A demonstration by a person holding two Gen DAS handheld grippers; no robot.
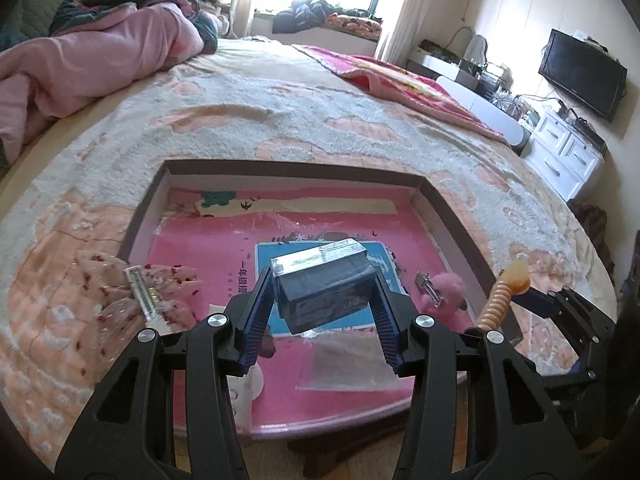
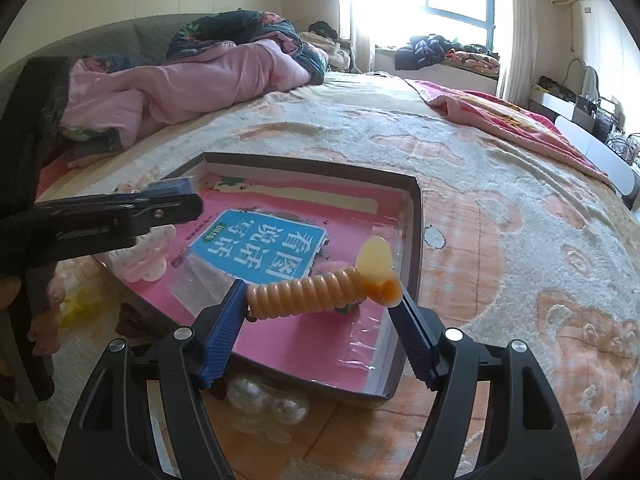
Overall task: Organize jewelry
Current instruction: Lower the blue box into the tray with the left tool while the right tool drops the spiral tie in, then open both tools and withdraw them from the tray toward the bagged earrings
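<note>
A small dark blue box with a clear lid (image 1: 320,292) hangs over the tray (image 1: 280,168), and my left gripper (image 1: 322,278) is shut on its sides. The tray is shallow and dark-rimmed, with a pink and blue book cover as its floor. My right gripper (image 2: 320,292) is shut on an orange spiral hair tie (image 2: 304,292) with a yellow charm, held lengthwise over the tray's near right corner (image 2: 416,240). That tie (image 1: 500,300) also shows at the right of the left wrist view. The left gripper (image 2: 176,200) reaches in from the left in the right wrist view.
A pink fluffy clip (image 1: 444,292) lies in the tray. A floral hair bow with a clear clip (image 1: 132,292) sits on the tray's left rim. Pearly clear beads (image 2: 264,400) lie on the blanket below my right gripper. A pink quilt (image 1: 100,52) is heaped far left.
</note>
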